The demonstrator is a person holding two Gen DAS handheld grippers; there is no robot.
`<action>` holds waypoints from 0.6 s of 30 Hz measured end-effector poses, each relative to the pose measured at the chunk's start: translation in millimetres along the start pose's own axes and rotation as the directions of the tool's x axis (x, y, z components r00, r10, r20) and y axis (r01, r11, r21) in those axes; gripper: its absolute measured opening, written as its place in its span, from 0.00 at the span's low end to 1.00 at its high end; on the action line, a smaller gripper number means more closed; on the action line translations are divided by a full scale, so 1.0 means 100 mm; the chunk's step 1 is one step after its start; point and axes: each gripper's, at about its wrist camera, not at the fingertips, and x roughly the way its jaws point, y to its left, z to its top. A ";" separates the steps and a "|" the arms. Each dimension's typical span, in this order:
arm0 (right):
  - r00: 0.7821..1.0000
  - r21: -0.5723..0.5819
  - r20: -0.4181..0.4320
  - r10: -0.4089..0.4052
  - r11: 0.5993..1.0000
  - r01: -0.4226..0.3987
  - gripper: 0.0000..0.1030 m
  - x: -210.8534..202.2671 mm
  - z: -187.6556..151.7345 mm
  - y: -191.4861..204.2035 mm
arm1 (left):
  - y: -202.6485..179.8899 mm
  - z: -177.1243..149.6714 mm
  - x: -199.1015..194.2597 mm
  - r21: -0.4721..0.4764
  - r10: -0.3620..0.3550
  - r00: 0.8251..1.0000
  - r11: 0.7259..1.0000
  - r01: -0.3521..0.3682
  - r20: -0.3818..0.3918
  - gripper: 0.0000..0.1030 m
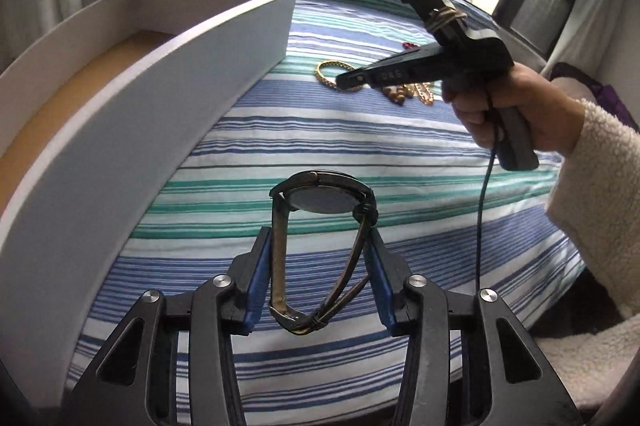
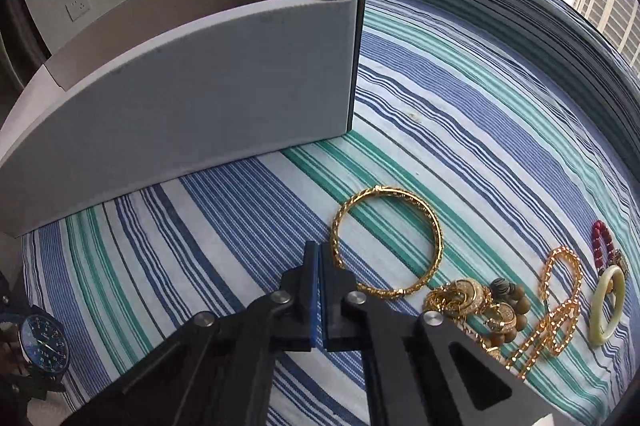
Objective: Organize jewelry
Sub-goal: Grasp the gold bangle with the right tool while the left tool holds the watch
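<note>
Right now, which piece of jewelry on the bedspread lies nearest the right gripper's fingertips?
The plain gold bangle, a single large open ring just beside the shut right gripper; the other pieces lie farther right.

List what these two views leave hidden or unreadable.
- Left wrist view: the box floor lies mostly behind its near wall.
- Left wrist view: the right gripper covers part of the gold bangle.
- Right wrist view: the watch dial text is too small, its strap cut off by the frame edge.

Striped bed (image 2: 500,113), white box (image 2: 200,81), gold bangle (image 2: 386,244)
</note>
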 end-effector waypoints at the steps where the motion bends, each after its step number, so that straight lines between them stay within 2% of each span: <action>1: 1.000 0.013 0.010 0.009 1.000 -0.009 0.00 -0.08 -0.04 0.01 | 0.02 0.01 -0.06 -0.009 -0.001 1.000 1.000 0.001 0.008 0.44; 4: 0.998 0.044 0.054 0.025 0.999 -0.027 0.00 -0.37 -0.12 -0.01 | 0.08 0.00 -0.19 -0.023 0.008 1.000 1.000 -0.007 0.030 0.44; 8: 0.998 -0.007 0.035 -0.058 0.998 0.058 0.02 -0.37 -0.03 0.03 | 0.13 0.00 -0.28 -0.033 0.021 0.999 0.999 -0.020 0.039 0.44; 10: 0.998 -0.018 0.010 -0.065 0.998 0.065 0.19 -0.21 0.09 -0.01 | 0.13 -0.01 -0.31 -0.043 0.019 0.999 0.999 -0.017 0.045 0.44; 11: 0.998 -0.013 0.003 -0.070 0.997 0.070 0.33 -0.13 0.14 -0.03 | 0.13 -0.02 -0.33 -0.045 0.018 0.999 0.999 -0.016 0.047 0.44; 13: 0.997 0.011 -0.027 -0.075 0.997 0.075 0.34 0.06 0.21 -0.13 | 0.14 -0.04 -0.38 -0.044 0.019 0.998 0.999 -0.017 0.054 0.44; 15: 0.998 0.040 -0.042 -0.041 0.998 0.043 0.34 0.18 0.24 -0.18 | 0.16 -0.06 -0.40 -0.049 0.023 0.998 0.999 -0.020 0.054 0.44; 17: 0.998 0.026 -0.062 -0.025 0.999 0.027 0.33 0.27 0.23 -0.16 | 0.17 -0.07 -0.41 -0.056 0.021 0.998 0.998 -0.018 0.052 0.44; 18: 0.998 -0.006 -0.047 -0.047 0.999 0.047 0.29 0.26 0.21 -0.12 | 0.18 -0.08 -0.40 -0.060 0.020 0.998 0.998 -0.017 0.052 0.44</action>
